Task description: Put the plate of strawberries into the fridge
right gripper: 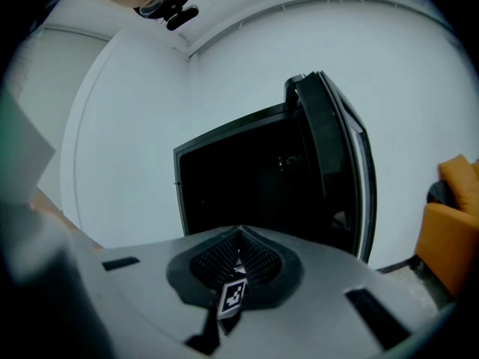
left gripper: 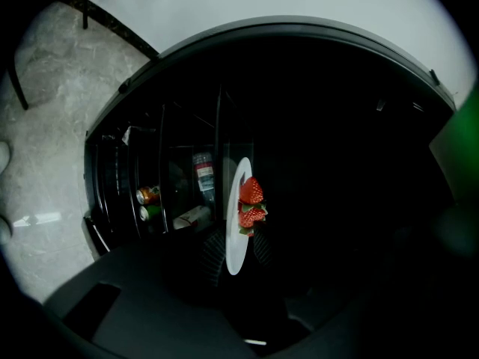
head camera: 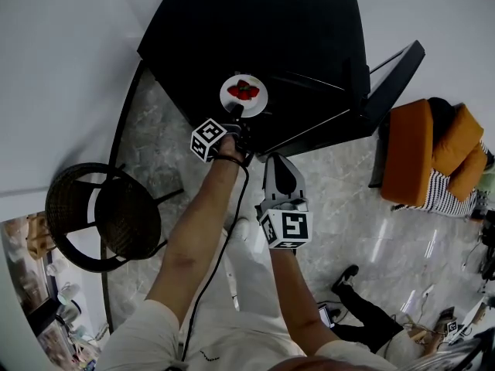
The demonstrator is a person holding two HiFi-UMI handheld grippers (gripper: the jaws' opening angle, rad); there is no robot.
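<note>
A white plate (head camera: 255, 99) with red strawberries (head camera: 243, 90) is at the mouth of the open black fridge (head camera: 255, 22). In the left gripper view the plate (left gripper: 232, 253) shows edge-on, the strawberries (left gripper: 251, 204) on its right face. My left gripper (head camera: 234, 113) reaches to the plate's near rim. Its ribbed pads (left gripper: 215, 247) stand a little apart on either side of the rim, so the left gripper (left gripper: 238, 244) is open around it. My right gripper (head camera: 276, 161) hangs back below the fridge, shut and empty (right gripper: 238, 236), pointing at the dark fridge (right gripper: 239, 178).
The fridge door (head camera: 390, 76) stands swung open at the right. Inside the fridge are cans (left gripper: 147, 195) and a bottle (left gripper: 203, 172). A dark wicker chair (head camera: 100, 215) stands at the left, an orange armchair (head camera: 433, 149) at the right. A person's legs (head camera: 356, 315) are at the lower right.
</note>
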